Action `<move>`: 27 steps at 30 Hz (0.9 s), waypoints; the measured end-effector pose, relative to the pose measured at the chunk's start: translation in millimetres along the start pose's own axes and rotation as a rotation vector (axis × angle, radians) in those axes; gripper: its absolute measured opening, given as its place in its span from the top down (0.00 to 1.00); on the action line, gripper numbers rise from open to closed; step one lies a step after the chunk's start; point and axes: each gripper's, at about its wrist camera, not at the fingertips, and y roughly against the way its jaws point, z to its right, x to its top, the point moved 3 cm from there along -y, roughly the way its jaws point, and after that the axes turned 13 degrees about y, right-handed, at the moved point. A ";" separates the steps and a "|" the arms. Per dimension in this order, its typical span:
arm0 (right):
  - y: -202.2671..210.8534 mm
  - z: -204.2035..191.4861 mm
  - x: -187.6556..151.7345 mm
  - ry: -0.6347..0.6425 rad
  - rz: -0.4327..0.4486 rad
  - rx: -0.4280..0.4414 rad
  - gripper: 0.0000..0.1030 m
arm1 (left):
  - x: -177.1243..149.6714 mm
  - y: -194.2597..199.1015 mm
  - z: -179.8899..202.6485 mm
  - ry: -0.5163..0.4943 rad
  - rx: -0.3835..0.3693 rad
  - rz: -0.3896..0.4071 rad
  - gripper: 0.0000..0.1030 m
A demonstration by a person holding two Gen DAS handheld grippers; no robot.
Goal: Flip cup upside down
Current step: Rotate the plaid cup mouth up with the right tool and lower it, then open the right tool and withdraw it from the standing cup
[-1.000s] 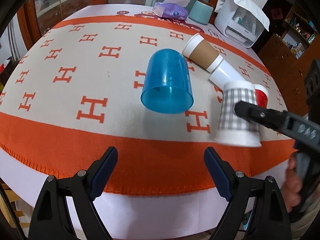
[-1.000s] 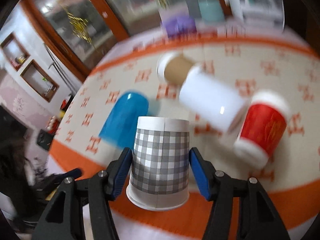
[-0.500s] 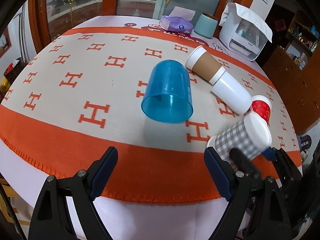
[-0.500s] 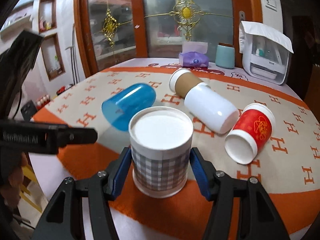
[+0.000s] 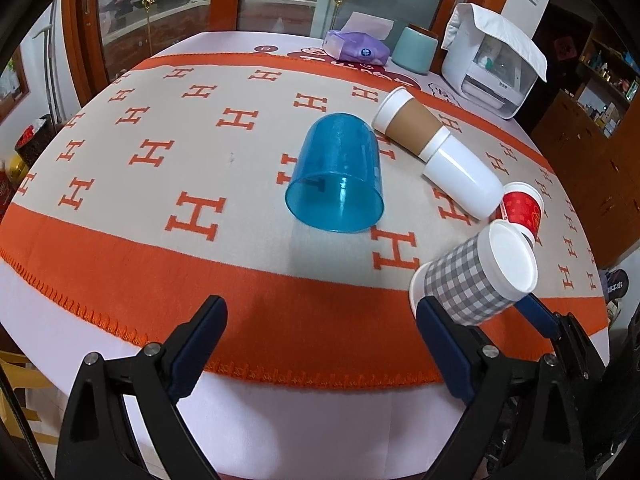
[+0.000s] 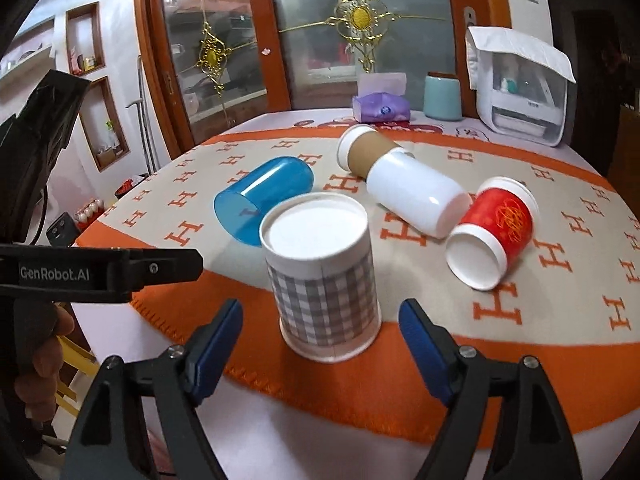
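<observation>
One checked cup, mouth down on the orange border

One grey-and-white checked paper cup (image 6: 325, 278) stands upside down on the orange band of the cloth, its wide rim on the fabric and its white base facing up. It sits near the table's front edge, between the two blue pads of the right gripper (image 6: 320, 334). That gripper's jaws are spread wide, and both pads stand clear of the cup wall with a gap on either side.

From the left wrist view the same cup (image 5: 472, 278) appears at the right, with the right gripper's blue pads on either side of it. The left gripper (image 5: 320, 344) hovers over the front edge of the table with its jaws wide apart and nothing between them.

Just behind the checked cup lies a translucent blue plastic tumbler (image 5: 336, 176) on its side, mouth toward the front edge. To the right of that, a brown-sleeved paper cup (image 5: 408, 126) and a white glossy cup (image 5: 460, 178) lie end to end. A red paper cup with a gold print (image 6: 490, 232) lies on its side beside the white one, its open mouth facing forward.

All rest on a beige tablecloth with orange H motifs (image 5: 160, 128). At the far edge stand a purple tissue pack (image 5: 356, 46), a pale teal canister (image 5: 414, 50) and a white countertop appliance (image 5: 492, 64).
</observation>
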 end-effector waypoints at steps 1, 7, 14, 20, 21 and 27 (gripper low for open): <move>2.2 0.4 -0.2 0.001 -0.006 -0.006 0.22 | -1.1 1.0 1.1 -0.003 -0.001 0.000 0.08; 22.7 0.2 0.6 0.014 -0.002 -0.038 0.22 | -5.5 9.8 6.8 -0.023 0.014 0.022 0.07; 36.5 6.3 3.7 -0.015 -0.052 -0.049 0.22 | -10.8 18.0 10.4 -0.036 0.041 0.033 0.01; 59.8 15.1 15.9 -0.038 -0.034 -0.064 0.22 | -10.4 31.1 17.7 -0.083 0.100 0.072 0.01; 64.9 17.9 19.3 -0.049 -0.027 -0.061 0.22 | -10.3 35.1 20.6 -0.096 0.108 0.080 0.01; 90.7 32.2 42.0 -0.102 0.010 -0.075 0.22 | -4.8 59.4 39.1 -0.148 0.121 0.136 0.01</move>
